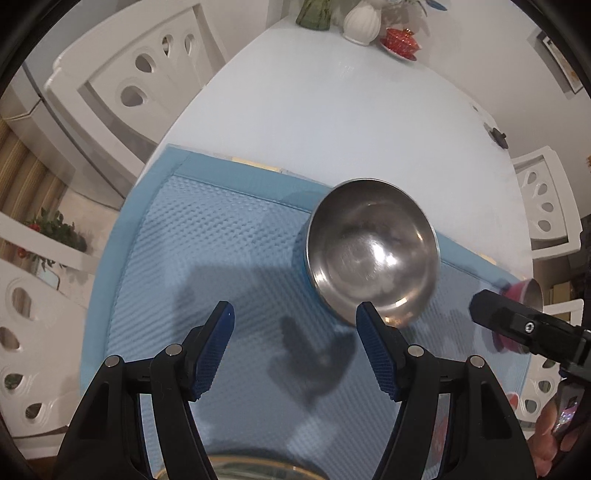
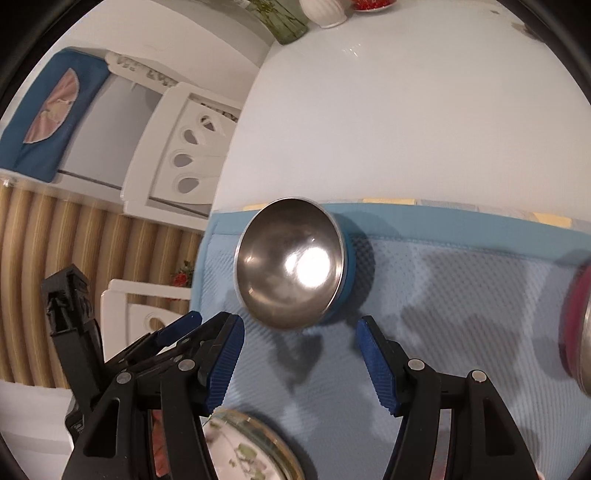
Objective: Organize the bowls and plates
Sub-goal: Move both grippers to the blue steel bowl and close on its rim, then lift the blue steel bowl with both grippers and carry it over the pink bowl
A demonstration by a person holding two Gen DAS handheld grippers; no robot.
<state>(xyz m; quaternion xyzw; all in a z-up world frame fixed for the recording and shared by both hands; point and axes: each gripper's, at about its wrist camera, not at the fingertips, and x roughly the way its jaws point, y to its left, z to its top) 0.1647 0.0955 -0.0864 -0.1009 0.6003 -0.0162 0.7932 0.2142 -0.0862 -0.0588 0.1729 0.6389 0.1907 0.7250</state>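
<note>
A steel bowl with a blue outside (image 1: 373,251) (image 2: 291,262) stands on the light blue mat (image 1: 207,236) (image 2: 461,295), near its far edge. My left gripper (image 1: 295,314) hangs open above the mat, its right fingertip just in front of the bowl's near rim, with nothing between the pads. My right gripper (image 2: 300,326) is also open and empty, just short of the same bowl. A pink-sided steel bowl (image 1: 524,291) (image 2: 576,321) sits at the mat's right side, blurred. A gold-rimmed patterned plate (image 2: 251,446) (image 1: 251,469) lies under both grippers at the near edge.
The mat lies on a white table (image 1: 351,110) (image 2: 406,110). At the table's far end stand a white vase (image 1: 362,22), a green vase (image 1: 314,14) and a red lidded dish (image 1: 402,40). White chairs (image 1: 122,85) (image 2: 184,162) flank the table.
</note>
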